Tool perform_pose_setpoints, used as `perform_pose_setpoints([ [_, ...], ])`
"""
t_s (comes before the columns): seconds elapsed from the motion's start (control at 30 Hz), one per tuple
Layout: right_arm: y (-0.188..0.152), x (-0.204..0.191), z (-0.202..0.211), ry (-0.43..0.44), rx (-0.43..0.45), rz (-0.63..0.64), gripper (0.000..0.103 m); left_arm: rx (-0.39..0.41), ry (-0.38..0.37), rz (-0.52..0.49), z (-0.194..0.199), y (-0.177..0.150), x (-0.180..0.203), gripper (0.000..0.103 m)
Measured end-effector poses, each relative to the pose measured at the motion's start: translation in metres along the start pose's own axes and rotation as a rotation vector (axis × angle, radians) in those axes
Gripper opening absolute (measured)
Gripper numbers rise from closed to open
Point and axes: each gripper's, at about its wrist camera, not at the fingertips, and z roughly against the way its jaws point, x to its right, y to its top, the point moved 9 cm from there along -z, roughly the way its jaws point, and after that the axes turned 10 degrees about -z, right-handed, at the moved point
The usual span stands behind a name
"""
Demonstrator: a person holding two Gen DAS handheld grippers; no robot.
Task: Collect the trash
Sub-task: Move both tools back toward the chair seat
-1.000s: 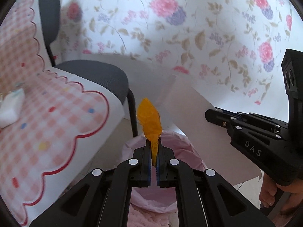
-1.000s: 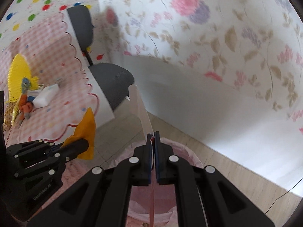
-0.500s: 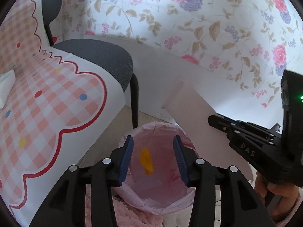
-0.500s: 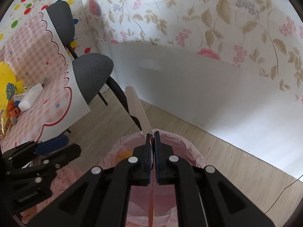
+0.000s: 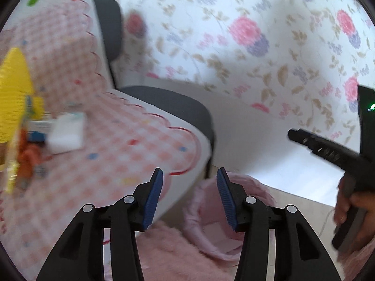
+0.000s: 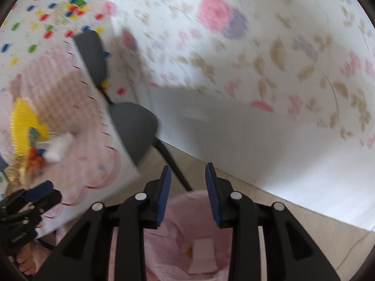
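My left gripper [image 5: 189, 196] has its jaws opening, with nothing between the blue pads. It hangs by the table corner, beside the pink-lined trash bin [image 5: 211, 213]. My right gripper [image 6: 188, 193] is over the trash bin [image 6: 178, 229], and its jaws are also opening with nothing between them. Inside the liner lie a pale card [image 6: 202, 255] and an orange scrap [image 6: 188, 250]. The left wrist view shows the right gripper [image 5: 295, 137] at the right, held by a hand [image 5: 351, 208]. The left gripper [image 6: 35, 194] shows at the lower left of the right wrist view.
A table with a pink checked cloth [image 5: 117, 154] carries a white block [image 5: 66, 135], a yellow fan-like thing [image 5: 14, 89] and orange bits [image 5: 28, 161]. A dark chair [image 5: 168, 105] stands between table and flowered wall. A fluffy pink rug [image 5: 178, 253] lies by the bin.
The left gripper let go of the orange scrap, which dropped into the bin, then swung left towards the table. The right gripper parted and its pale card now lies in the bin.
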Motion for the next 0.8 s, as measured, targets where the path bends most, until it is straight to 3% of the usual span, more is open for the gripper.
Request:
perform_pose_setpoints([
  [0.13,0.003,-0.046,0.012,0.117,0.001,0.069,0.030,0.017,0.079,0.043,0.028,-0.008,-0.036,0.050],
  [0.43,-0.008,-0.124,0.004,0.217,-0.041,0.181,0.031,0.013,0.253,0.184,0.079,-0.040,-0.117,0.053],
  [0.5,-0.010,-0.140,0.006,0.239,-0.048,0.211,0.040,0.008,0.296,0.215,0.088,-0.047,-0.135,0.053],
  [0.63,-0.014,-0.179,0.004,0.286,-0.049,0.286,0.044,0.005,0.374,0.257,0.108,-0.060,-0.164,0.060],
  [0.8,-0.019,-0.229,-0.002,0.353,-0.074,0.353,0.051,0.006,0.468,0.313,0.130,-0.068,-0.198,0.061],
])
